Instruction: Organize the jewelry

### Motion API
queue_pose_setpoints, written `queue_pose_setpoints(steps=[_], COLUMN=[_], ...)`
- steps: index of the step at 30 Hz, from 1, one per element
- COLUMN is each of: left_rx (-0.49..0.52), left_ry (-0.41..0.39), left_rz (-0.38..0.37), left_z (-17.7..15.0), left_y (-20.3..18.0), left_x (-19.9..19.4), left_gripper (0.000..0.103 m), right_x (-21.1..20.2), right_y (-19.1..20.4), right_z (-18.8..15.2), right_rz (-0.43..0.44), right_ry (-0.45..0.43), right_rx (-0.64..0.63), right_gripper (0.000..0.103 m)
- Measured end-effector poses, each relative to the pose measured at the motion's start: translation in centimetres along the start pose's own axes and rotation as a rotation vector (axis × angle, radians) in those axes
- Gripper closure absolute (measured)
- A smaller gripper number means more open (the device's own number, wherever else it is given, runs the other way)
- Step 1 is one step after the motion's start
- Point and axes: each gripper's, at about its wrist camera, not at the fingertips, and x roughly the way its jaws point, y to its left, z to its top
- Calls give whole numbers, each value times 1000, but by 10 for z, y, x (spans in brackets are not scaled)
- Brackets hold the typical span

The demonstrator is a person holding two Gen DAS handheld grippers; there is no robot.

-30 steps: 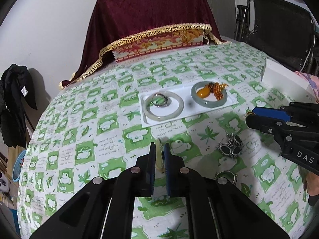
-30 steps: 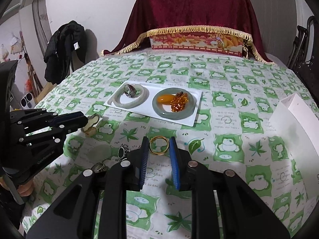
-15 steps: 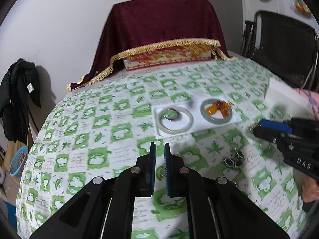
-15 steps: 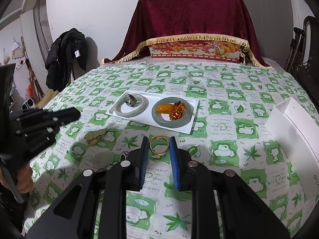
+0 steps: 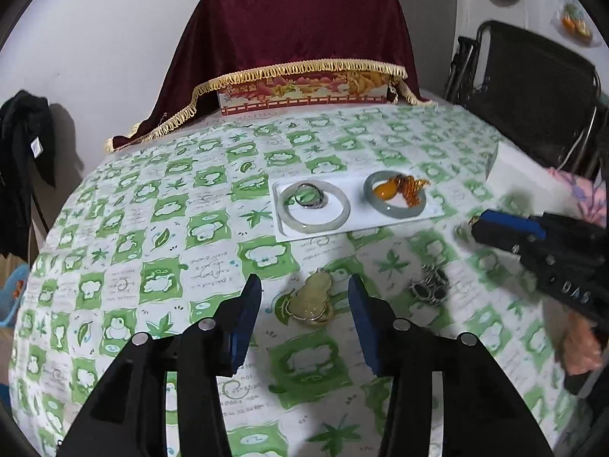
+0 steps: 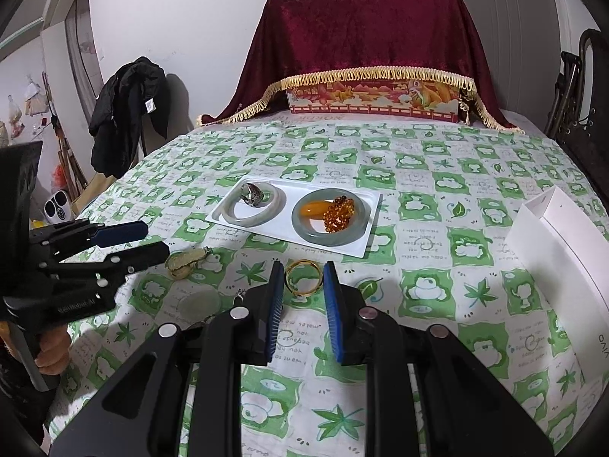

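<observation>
A white tray [image 5: 430, 211] on the green checked cloth holds a pale bangle [image 5: 314, 205] with a silver ring [image 5: 309, 195] inside it, and a grey-green bangle [image 5: 394, 194] with an amber stone and amber beads. My left gripper [image 5: 304, 293] is open, its jaws either side of a yellowish gourd pendant [image 5: 310, 302] lying on the cloth. My right gripper [image 6: 303, 280] is shut on a gold ring [image 6: 303, 277], held just above the cloth in front of the tray [image 6: 365, 243]. The pendant [image 6: 186, 261] also shows in the right wrist view.
A dark beaded piece [image 5: 430, 285] lies right of the pendant. A white box [image 6: 559, 251] stands at the right. A maroon-draped box [image 6: 377, 72] sits at the table's far side. A black chair [image 5: 533, 87] stands at the far right.
My left gripper let go of the pendant, which now lies on the cloth, and its jaws opened wide. The right gripper keeps its hold on the gold ring and has barely moved.
</observation>
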Motion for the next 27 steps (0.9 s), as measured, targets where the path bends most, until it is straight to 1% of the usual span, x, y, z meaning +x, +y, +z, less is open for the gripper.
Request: queue_pose_setpoints(steps=[2,6,7,9,11,12,16,20,24,27], left_rx=[12,38,35,29,20,25,39,27,16,9], left_ry=[20,86,108,132,132,131,97,38,-7,-36], left_rz=[-2,19,28,20,5,9,15,25,30,23], left_z=[-1,-2,-2,0,1,1,1,5,13,24], left_y=[-2,-4,-2,1,4,3,0,0,1,2], left_x=[6,27,35,43,43,43,34,19,7,1], left_gripper=[56,57,59,70,74,74,75,75,75,75], right_x=[0,0,0,2,3,3,3,0,-9,-11], right_y=[0,-1,0,0,1,1,-1,-2,-2,0], right_z=[0,0,0,-1,-1,-1,-1,0,1,2], right_rz=[0,3,4,6,6,5,4,9,28,25], right_ry=[1,3,5,11,13,14,11,-3,-52,-73], right_rx=[0,2,2,0,-3,-3,2,6,4,-7], right_gripper=[83,83,83,83,83,83,83,83,83,83])
